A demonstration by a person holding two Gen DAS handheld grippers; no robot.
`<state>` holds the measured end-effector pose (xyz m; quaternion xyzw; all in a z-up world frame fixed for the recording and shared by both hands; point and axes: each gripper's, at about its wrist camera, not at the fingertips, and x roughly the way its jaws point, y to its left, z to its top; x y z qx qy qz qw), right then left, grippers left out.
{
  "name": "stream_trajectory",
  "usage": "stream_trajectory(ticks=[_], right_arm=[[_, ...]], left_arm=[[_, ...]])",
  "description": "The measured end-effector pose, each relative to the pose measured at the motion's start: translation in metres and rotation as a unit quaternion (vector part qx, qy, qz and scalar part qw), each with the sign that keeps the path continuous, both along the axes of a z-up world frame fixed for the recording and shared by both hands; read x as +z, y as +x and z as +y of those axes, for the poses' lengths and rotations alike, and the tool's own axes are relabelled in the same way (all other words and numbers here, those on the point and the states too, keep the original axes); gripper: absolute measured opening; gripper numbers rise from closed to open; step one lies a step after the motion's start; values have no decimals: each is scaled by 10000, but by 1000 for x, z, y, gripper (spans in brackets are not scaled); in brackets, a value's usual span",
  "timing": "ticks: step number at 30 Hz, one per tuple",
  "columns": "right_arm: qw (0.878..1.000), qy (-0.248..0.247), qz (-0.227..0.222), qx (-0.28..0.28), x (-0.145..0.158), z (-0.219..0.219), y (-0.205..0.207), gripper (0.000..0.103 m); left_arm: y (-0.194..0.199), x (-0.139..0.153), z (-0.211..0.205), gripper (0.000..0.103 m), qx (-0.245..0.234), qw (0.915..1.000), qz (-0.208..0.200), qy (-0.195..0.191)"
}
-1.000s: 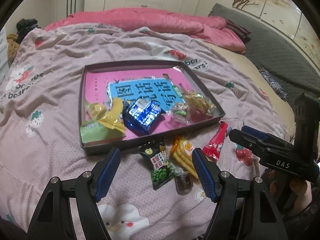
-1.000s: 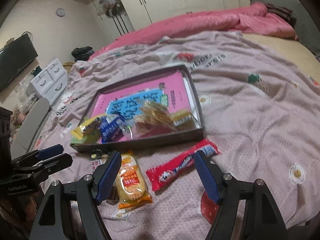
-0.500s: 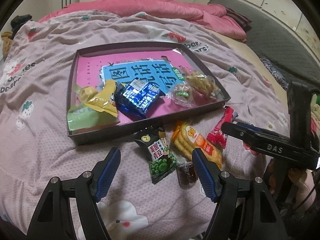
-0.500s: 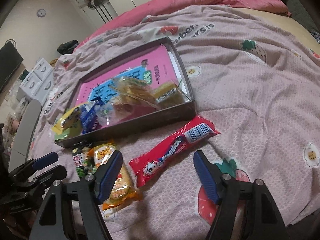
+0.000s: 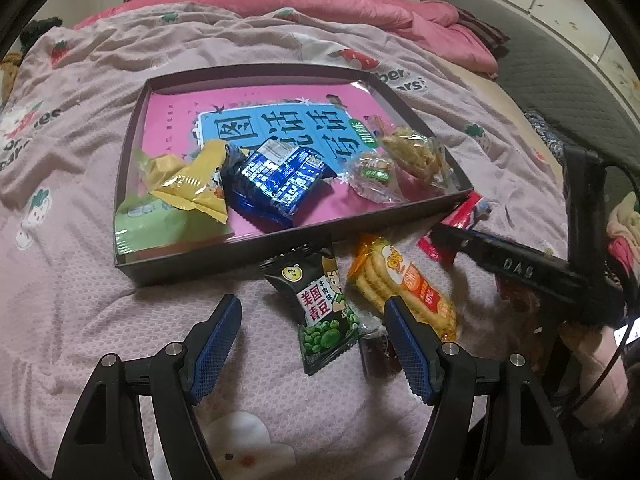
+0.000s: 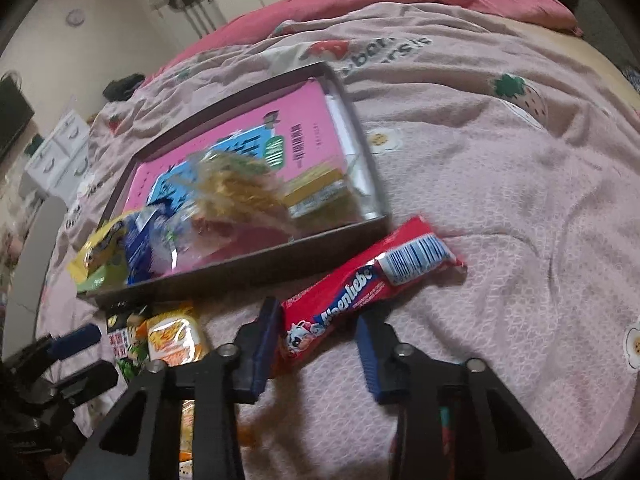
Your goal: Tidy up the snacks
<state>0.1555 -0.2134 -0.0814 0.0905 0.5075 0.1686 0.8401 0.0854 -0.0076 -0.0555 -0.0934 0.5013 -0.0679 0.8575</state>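
Dim indoor light falls evenly over the bed [image 5: 80, 320], with soft shadows along the near wall of the tray [image 5: 224, 256]. The left wrist view is sharp. The right wrist view is smeared by motion blur. Both fisheye views bend and darken at their corners.

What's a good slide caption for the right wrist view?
Right gripper closing around the red candy bar lying on the bedspread beside the snack tray.
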Motion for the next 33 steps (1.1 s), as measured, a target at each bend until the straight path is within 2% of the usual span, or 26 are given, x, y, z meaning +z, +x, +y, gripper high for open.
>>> stream_trajectory(ticks=[8, 12, 15, 18, 24, 29, 33], right_arm=[[9990, -257, -265, -233, 9, -17, 8, 25], [9992, -136, -238, -308, 9, -25, 11, 24], [9990, -61, -251, -367, 11, -29, 12, 23], [9988, -14, -285, -398, 13, -33, 12, 22], [9983, 103, -383, -427, 20, -39, 10, 18], [9979, 178, -76, -626, 8, -47, 14, 18], [9971, -99, -169, -732, 8, -48, 20, 18]], left_arm=[[10, -13, 1, 74, 124, 9998, 71, -142], [16, -21, 1, 52, 175, 9996, 177, -139], [19, -24, 0, 41, 157, 9996, 181, -144], [21, -24, -3, 35, 106, 9998, 141, -135], [22, -20, -3, 33, 69, 9998, 78, -196], [19, -17, 1, 33, 104, 9996, 65, -265], [19, -19, 4, 33, 122, 9994, 127, -308]])
